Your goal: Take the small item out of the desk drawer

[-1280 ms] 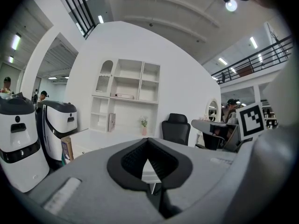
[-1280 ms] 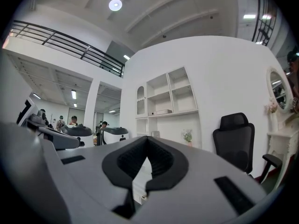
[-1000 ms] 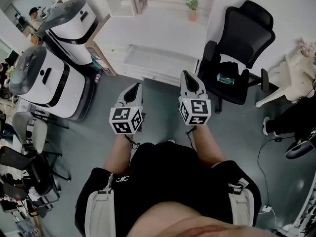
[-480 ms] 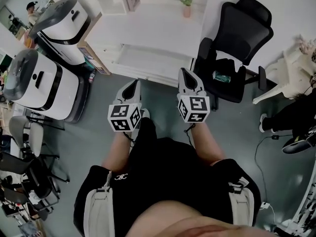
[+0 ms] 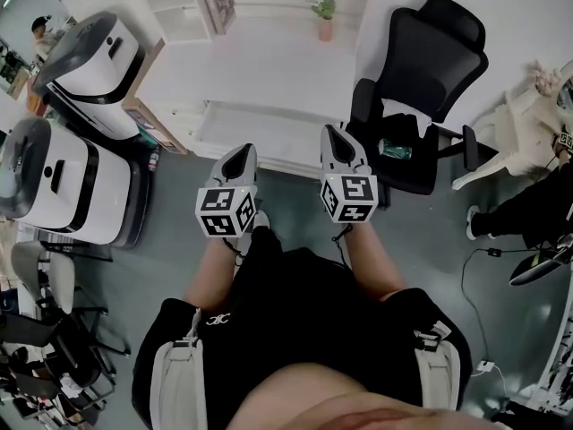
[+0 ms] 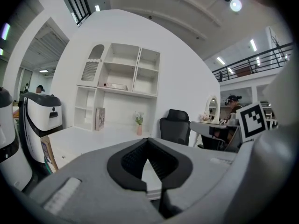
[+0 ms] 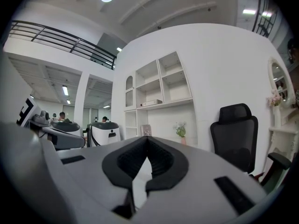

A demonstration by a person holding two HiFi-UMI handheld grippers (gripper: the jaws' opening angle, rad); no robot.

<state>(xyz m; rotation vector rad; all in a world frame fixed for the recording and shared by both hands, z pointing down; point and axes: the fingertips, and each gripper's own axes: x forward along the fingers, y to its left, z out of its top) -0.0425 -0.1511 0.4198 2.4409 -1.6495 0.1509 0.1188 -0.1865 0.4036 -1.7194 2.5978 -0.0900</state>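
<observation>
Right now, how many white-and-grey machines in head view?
2. Upper machine beside the left end of the white desk; lower machine at the frame's left edge. More may be out of frame.

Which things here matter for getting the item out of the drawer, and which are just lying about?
For the job: desk, drawer, left gripper, right gripper, both shut, empty.
Lying about: office chair, green item on its seat, flower pot, picture frame, white machines.

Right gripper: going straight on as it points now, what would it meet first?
Probably the white desk, at its front edge near the right end. The black chair stands just right of that line. Depth is unclear.
</observation>
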